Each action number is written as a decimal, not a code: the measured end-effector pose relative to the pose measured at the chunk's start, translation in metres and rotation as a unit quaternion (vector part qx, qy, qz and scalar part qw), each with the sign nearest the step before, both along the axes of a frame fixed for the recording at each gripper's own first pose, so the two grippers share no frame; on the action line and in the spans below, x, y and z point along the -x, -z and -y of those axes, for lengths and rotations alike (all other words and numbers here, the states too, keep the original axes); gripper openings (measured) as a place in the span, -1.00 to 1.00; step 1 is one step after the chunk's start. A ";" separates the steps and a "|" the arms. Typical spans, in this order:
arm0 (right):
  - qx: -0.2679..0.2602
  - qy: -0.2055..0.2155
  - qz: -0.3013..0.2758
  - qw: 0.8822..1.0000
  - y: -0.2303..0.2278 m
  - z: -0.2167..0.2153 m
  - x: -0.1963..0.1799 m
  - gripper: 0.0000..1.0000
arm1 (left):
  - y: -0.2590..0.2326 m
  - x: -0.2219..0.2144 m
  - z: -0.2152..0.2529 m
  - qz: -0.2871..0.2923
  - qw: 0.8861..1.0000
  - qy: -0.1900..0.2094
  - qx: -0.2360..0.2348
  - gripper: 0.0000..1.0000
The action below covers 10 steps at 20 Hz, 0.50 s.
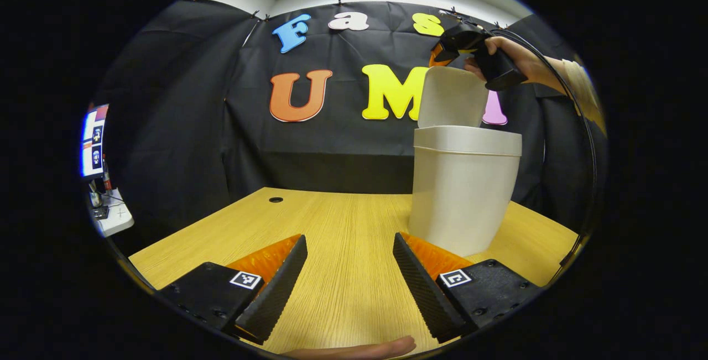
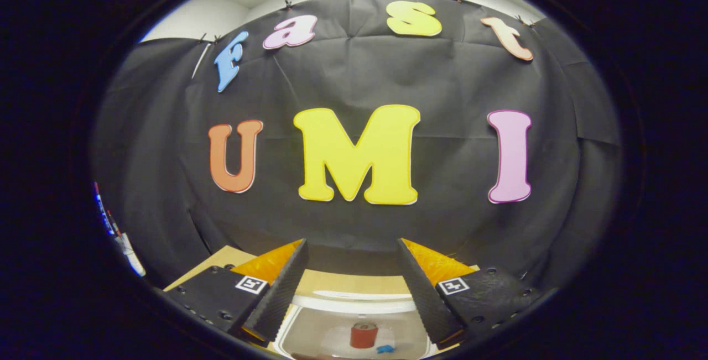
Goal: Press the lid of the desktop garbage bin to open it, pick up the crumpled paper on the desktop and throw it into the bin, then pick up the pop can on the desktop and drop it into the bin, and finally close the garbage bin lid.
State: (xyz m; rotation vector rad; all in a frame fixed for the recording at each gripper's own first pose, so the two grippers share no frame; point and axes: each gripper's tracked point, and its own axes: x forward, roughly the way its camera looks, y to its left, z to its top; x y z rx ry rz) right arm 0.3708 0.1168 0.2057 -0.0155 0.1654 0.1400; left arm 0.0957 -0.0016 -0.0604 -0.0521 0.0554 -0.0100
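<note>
The right gripper [image 2: 349, 288] hangs wide open and empty above the open cream plastic bin [image 1: 463, 194], whose raised lid [image 1: 451, 97] stands upright; a red pop can [image 2: 363, 335] lies inside. The left gripper [image 1: 349, 274], also agape, holds nothing over the wooden desktop [image 1: 332, 222]. To shut the lid, push its top edge forward and down gently — no legible label shows.

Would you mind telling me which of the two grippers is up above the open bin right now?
The right gripper, held high beside the raised lid of the bin. The left gripper hangs low over the table.
</note>
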 end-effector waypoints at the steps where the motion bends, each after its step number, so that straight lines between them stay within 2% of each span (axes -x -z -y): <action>1: -0.003 0.000 0.001 1.000 0.007 0.002 0.008 0.92 | 0.002 0.000 -0.001 -0.003 1.000 -0.004 -0.007 1.00; 4: 0.001 -0.007 -0.004 1.000 0.025 0.001 0.026 0.92 | 0.007 -0.005 -0.002 -0.003 0.999 -0.018 -0.026 1.00; 8: 0.002 -0.013 -0.034 0.999 0.051 0.010 0.043 0.96 | 0.023 -0.013 0.008 -0.025 1.000 -0.007 -0.009 1.00; 10: -0.002 -0.015 -0.038 0.999 0.062 0.018 0.049 0.96 | 0.024 -0.012 0.005 -0.027 0.999 -0.013 -0.018 1.00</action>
